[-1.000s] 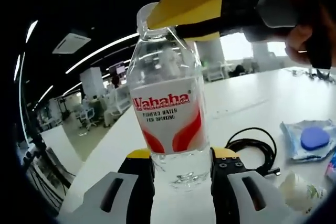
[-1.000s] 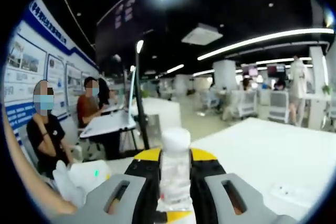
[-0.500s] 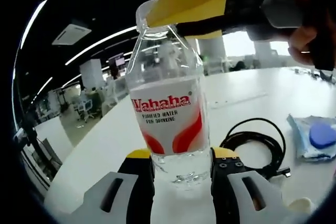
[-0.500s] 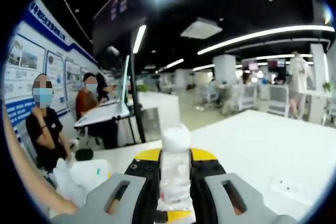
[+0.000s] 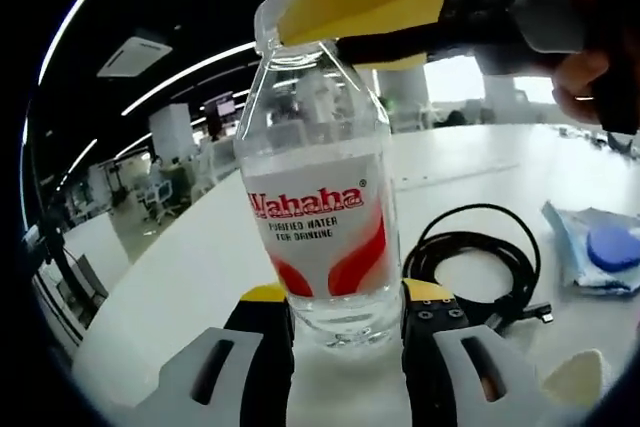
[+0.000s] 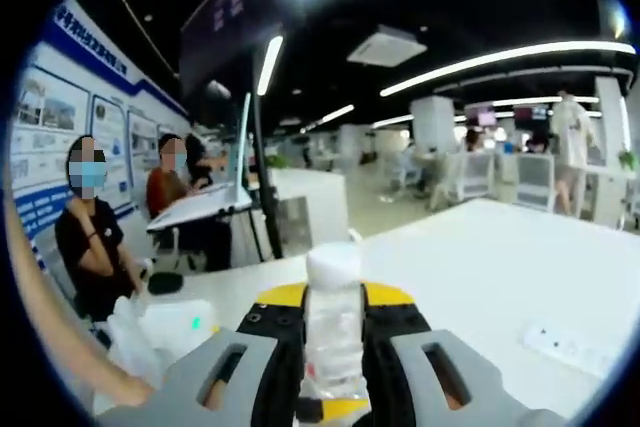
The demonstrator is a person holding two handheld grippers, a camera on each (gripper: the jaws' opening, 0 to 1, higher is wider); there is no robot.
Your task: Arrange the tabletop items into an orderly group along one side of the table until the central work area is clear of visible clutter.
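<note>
Because both grippers share one load, the water bottle (image 5: 322,177) is pinned at two heights. Nearest, the left gripper (image 5: 345,312) has its jaws closed against the bottle's base, one pad on each side (label facing the camera). Higher up, the right gripper (image 6: 333,322) is closed on the neck, the white cap (image 6: 333,262) standing just above its fingers. Beyond the bottle, to its right, a coiled black cable (image 5: 480,272) lies on the white table (image 5: 190,272), then a blue-lidded packet (image 5: 605,252) farther out.
</note>
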